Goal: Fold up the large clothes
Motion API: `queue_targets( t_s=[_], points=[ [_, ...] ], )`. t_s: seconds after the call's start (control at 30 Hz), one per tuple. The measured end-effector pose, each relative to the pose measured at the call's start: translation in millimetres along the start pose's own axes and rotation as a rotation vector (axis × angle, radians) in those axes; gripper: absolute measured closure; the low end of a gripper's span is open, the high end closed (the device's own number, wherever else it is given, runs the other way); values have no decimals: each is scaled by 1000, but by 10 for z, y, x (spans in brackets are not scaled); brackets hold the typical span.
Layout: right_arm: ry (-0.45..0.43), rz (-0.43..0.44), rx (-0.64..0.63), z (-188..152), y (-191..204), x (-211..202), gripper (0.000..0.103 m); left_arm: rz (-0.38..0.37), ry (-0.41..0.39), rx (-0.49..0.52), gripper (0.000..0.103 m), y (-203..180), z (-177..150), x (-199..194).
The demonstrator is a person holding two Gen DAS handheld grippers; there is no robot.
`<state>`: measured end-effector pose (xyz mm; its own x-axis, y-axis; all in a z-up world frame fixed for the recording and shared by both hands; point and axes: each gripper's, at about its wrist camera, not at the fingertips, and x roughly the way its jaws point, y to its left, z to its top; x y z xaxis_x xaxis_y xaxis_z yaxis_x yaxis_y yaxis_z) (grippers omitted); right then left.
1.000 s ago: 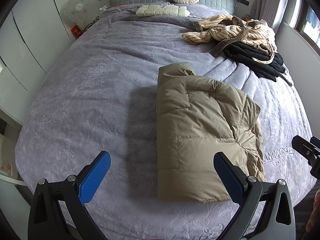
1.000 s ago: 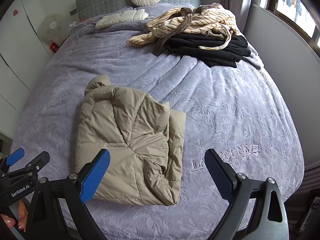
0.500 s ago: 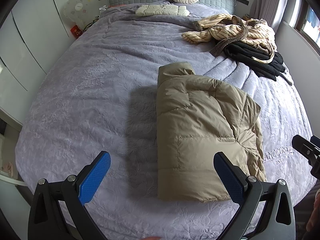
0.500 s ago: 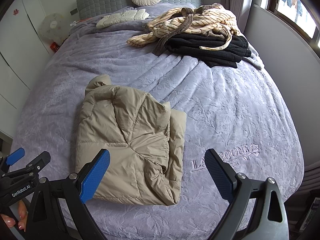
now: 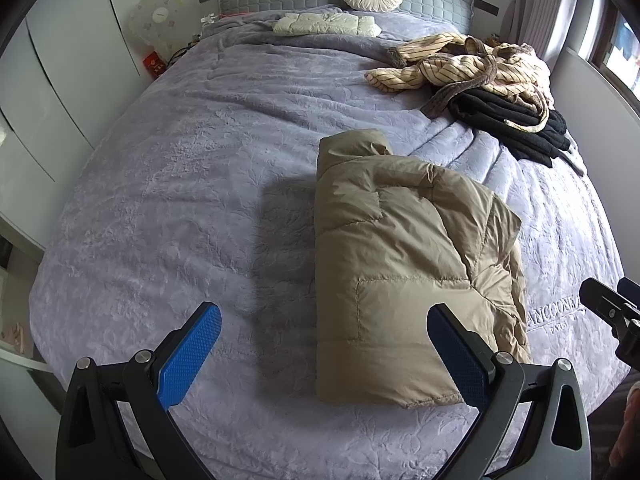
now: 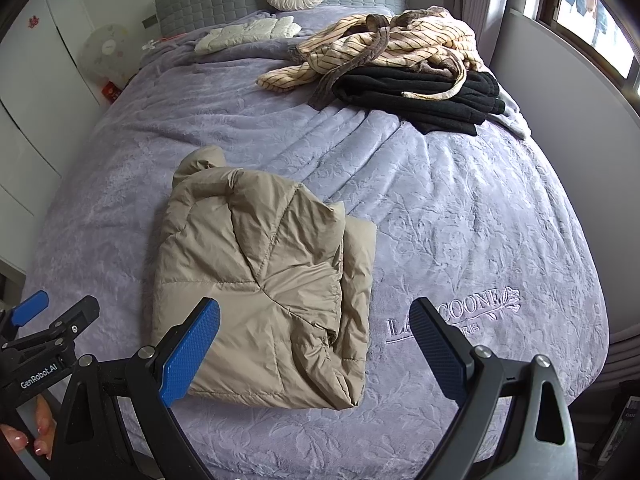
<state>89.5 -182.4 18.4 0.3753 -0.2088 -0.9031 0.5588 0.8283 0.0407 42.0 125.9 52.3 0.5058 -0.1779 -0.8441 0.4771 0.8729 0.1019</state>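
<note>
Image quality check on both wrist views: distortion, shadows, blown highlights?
Left wrist: strong fisheye bowing of the bed, dark vignette corners, soft shadow left of the tan jacket. Right wrist: same barrel warp, window overexposed, jacket and blanket logo sharp.

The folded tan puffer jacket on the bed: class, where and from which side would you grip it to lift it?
Grip the tan puffer jacket along its near hem, coming in low from the foot of the bed. That edge faces both open hand-held grippers; loose layers stack on its right side, so probably pinch all the layers.
</note>
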Motion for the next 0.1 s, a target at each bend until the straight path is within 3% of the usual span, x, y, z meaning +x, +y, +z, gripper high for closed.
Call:
queue_targets(
  t_s=[0.1],
  points=[
    [0, 1, -1, 19, -7, 4, 7, -8, 3, 6, 0, -13, 6, -3]
  ],
)
